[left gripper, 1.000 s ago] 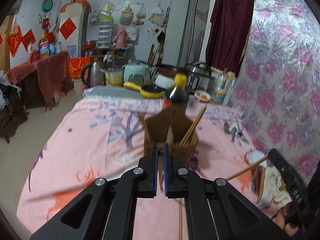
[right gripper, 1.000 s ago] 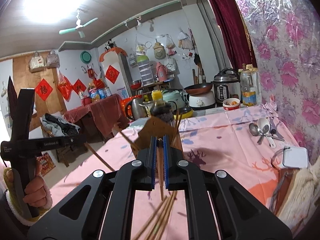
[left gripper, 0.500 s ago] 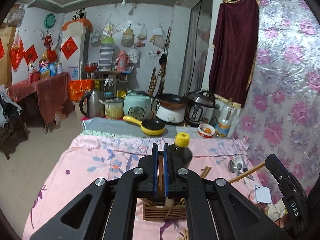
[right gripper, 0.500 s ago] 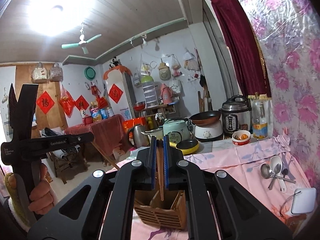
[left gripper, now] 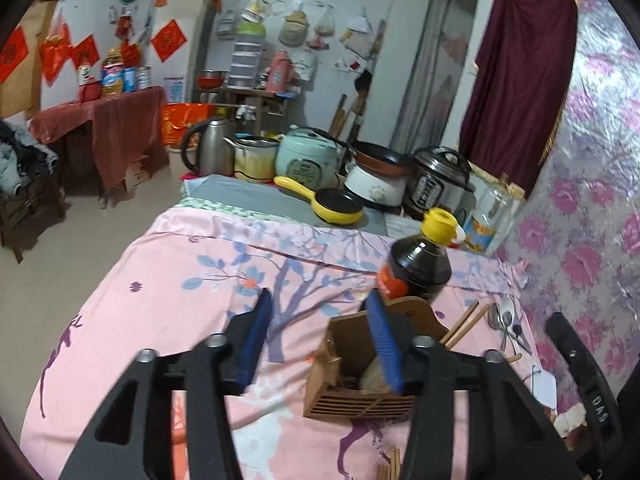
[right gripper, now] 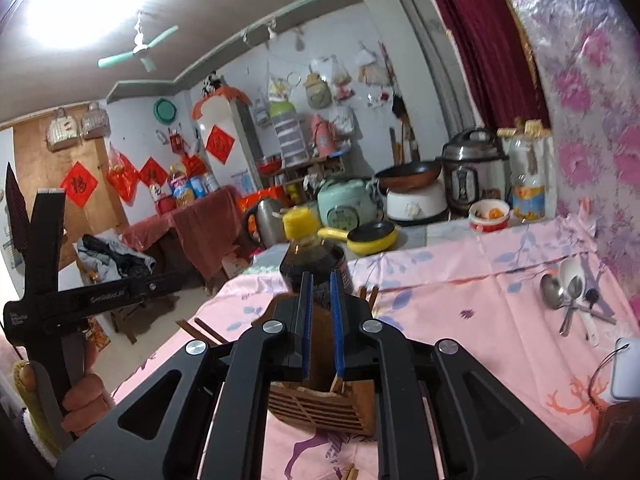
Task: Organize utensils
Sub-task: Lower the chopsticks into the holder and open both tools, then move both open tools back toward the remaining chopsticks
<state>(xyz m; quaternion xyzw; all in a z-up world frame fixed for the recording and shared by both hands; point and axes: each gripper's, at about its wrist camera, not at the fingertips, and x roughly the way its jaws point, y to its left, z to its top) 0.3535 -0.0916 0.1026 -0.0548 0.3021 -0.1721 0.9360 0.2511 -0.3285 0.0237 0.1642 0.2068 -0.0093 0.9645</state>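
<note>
A brown wooden utensil holder [left gripper: 352, 380] stands on the pink tablecloth; it also shows in the right wrist view [right gripper: 320, 404]. My left gripper [left gripper: 316, 340] is open and empty, just above and left of the holder. My right gripper [right gripper: 322, 320] hovers over the holder with its jaws slightly apart and nothing between them. Chopsticks [left gripper: 466, 324] stick out of the holder's far side. Loose chopsticks [left gripper: 390, 466] lie on the cloth in front of it. Spoons [right gripper: 568, 296] lie at the right.
A dark sauce bottle [left gripper: 418, 264] with a yellow cap stands just behind the holder. A yellow pan [left gripper: 328, 204], cookers and a kettle [left gripper: 208, 148] line the back of the table. A white phone [right gripper: 626, 368] lies at the right edge.
Both grippers held a chopstick and have opened over the holder. The left gripper has tilted down and shifted left; the right one has lowered towards the holder.
</note>
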